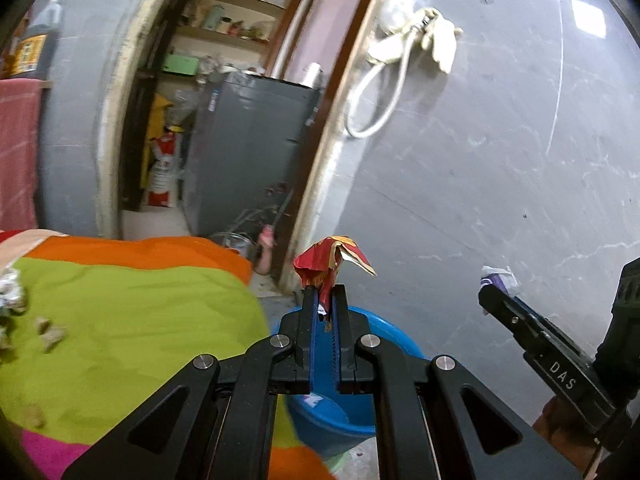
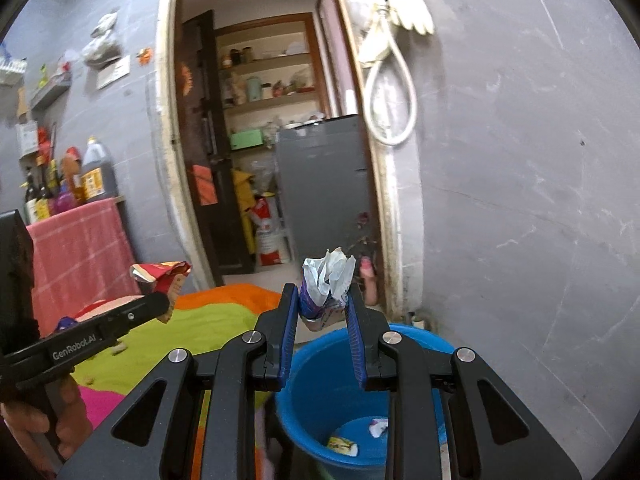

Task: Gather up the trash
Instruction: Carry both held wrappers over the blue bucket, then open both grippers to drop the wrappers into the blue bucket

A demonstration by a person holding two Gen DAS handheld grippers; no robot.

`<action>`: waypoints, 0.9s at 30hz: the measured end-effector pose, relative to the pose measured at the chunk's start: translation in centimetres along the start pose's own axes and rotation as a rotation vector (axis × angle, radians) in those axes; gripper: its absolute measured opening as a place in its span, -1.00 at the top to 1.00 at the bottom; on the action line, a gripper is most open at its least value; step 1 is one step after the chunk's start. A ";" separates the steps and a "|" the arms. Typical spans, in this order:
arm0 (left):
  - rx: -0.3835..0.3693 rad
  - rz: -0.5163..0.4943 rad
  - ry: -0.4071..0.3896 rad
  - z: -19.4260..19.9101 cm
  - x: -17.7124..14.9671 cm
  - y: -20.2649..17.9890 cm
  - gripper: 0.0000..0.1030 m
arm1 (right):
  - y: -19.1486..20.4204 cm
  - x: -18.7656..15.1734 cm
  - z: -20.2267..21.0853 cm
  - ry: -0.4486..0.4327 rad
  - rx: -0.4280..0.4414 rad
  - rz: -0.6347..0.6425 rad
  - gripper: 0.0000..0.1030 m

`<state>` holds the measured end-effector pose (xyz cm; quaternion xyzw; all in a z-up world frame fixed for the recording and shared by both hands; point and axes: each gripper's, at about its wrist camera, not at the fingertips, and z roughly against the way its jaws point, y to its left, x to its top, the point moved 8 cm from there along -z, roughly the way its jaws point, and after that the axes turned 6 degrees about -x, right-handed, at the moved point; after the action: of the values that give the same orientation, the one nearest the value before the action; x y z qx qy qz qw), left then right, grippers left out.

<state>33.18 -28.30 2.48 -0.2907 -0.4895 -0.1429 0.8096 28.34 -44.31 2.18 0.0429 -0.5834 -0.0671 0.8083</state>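
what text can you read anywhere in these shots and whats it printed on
"DAS": on the right gripper finger body, left wrist view.
"GenRobot.AI": on the left gripper finger body, right wrist view.
Oil bottle label, red wrapper and floor sack: print too blurred to read.

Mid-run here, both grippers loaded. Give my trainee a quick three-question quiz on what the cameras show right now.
1. True or false: the left gripper is shut on a red wrapper.
2. What does the right gripper hold? A) a white and purple wrapper B) a spoon C) nothing
3. Fill in: two scraps already lie inside the blue ____.

Key: 1 true. 2 A, the white and purple wrapper. 3 bucket.
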 end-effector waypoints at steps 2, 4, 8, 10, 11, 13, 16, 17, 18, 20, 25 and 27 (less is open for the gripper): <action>-0.012 -0.014 0.017 -1.6 -0.2 -0.7 0.92 | -1.1 -0.3 -0.5 0.006 -0.014 -0.011 0.58; -0.019 -0.028 0.027 -2.8 -0.4 -1.4 0.92 | -1.9 -0.7 -1.0 0.013 -0.025 -0.020 0.58; -0.028 -0.042 0.053 -5.1 -1.4 -2.0 0.92 | -3.5 -1.5 -2.1 0.028 -0.045 -0.037 0.58; -0.026 -0.043 0.069 -6.2 -1.8 -2.2 0.92 | -4.1 -1.9 -2.7 0.036 -0.053 -0.048 0.58; -0.026 -0.044 0.076 -6.7 -2.0 -2.1 0.92 | -4.5 -2.1 -3.0 0.042 -0.056 -0.054 0.58; -0.020 -0.045 0.091 -7.6 -2.4 -2.1 0.92 | -5.0 -2.5 -3.6 0.053 -0.060 -0.062 0.55; -0.015 -0.035 0.116 -8.8 -2.9 -1.8 0.91 | -5.3 -2.9 -4.7 0.072 -0.058 -0.067 0.53; -0.012 -0.027 0.128 -9.3 -3.0 -1.7 0.91 | -5.4 -3.1 -5.2 0.081 -0.056 -0.068 0.52; -0.012 -0.021 0.135 -9.6 -3.1 -1.5 0.91 | -5.5 -3.3 -5.5 0.086 -0.056 -0.069 0.52; -0.008 -0.010 0.150 -10.1 -3.4 -1.1 0.89 | -5.6 -3.7 -6.2 0.099 -0.056 -0.070 0.51; 0.002 0.004 0.179 -10.6 -4.0 -0.2 0.79 | -5.7 -4.3 -7.4 0.121 -0.058 -0.076 0.44; 0.004 0.012 0.184 -10.9 -4.0 0.0 0.72 | -5.8 -4.4 -7.8 0.127 -0.061 -0.081 0.36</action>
<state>39.00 -35.17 -4.84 -0.2775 -0.4117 -0.1631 0.8526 34.04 -49.43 -5.25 0.0459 -0.5265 -0.1145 0.8412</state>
